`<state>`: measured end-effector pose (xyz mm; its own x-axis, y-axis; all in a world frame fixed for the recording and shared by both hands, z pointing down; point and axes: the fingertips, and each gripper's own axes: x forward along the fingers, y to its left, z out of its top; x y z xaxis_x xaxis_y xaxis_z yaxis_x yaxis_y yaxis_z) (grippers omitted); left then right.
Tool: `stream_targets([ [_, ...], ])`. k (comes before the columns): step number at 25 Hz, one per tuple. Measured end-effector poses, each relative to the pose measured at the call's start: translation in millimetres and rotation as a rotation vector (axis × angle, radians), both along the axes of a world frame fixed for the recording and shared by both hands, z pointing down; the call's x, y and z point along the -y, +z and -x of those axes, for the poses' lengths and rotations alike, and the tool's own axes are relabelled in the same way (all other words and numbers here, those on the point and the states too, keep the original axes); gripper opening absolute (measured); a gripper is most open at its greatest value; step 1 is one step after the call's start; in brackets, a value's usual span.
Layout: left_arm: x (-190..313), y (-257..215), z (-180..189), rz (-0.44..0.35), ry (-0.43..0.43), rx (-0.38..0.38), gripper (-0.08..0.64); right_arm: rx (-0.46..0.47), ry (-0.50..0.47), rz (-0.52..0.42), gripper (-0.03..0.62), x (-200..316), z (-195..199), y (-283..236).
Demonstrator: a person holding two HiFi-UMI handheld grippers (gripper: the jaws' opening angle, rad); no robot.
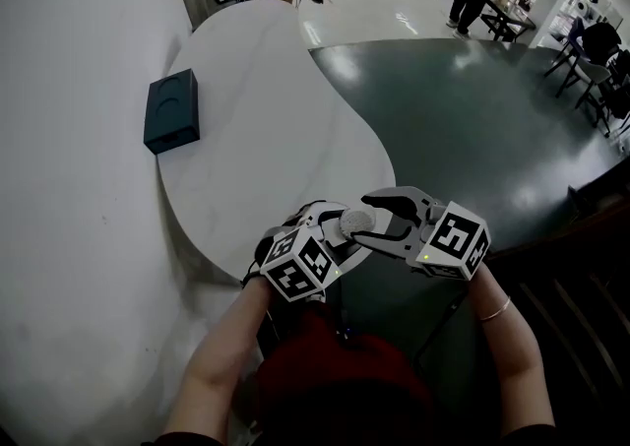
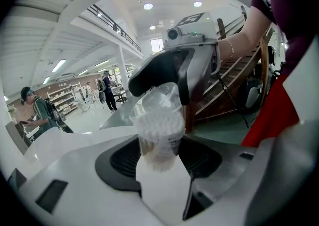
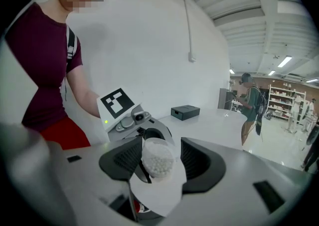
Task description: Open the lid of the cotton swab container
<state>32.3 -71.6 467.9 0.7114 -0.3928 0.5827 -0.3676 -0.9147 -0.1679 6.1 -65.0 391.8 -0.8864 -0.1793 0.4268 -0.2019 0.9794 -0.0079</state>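
Where the grippers meet: over the desk (image 1: pixel 266 139)'s near edge
Left gripper (image 2: pixel 162 157): clamped on cotton swab container (image 2: pixel 158 120)'s body
Right gripper (image 3: pixel 160 162): jaws apart around its lid (image 1: pixel 352 225)

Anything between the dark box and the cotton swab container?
No, only bare white table separates the dark box from the cotton swab container; the head view shows it.

Clear, glossy plastic on the cotton swab container (image 2: pixel 158 120), with fluffy white cotton packed inside. Left gripper (image 2: pixel 159 147): smooth matt plastic shell, ribbed black pads (image 2: pixel 122 157). Counter (image 1: pixel 266 139) matt white, floor (image 1: pixel 472 119) dark and gleaming.
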Motion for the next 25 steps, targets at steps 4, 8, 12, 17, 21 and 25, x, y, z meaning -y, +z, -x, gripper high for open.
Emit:
stream_targets([
  [4, 2, 5, 7, 0.008, -0.018, 0.006, 0.258, 0.05, 0.041, -0.013, 0.252, 13, 0, -12],
  [8, 2, 10, 10, 0.018, -0.028, 0.004, 0.259, 0.066, 0.057, -0.027, 0.252, 23, 5, -12],
  [12, 3, 14, 10, 0.031, -0.028, 0.006, 0.258, 0.078, 0.065, -0.026, 0.252, 30, 9, -14],
  [17, 4, 16, 11, 0.041, -0.028, 0.006, 0.259, 0.102, 0.097, -0.017, 0.252, 44, 10, -16],
  [21, 6, 17, 11, 0.051, -0.03, -0.007, 0.259, 0.106, 0.12, -0.024, 0.252, 55, 12, -15],
  [25, 9, 20, 14, 0.074, -0.046, -0.031, 0.259, 0.108, 0.156, -0.006, 0.252, 68, 9, -11],
])
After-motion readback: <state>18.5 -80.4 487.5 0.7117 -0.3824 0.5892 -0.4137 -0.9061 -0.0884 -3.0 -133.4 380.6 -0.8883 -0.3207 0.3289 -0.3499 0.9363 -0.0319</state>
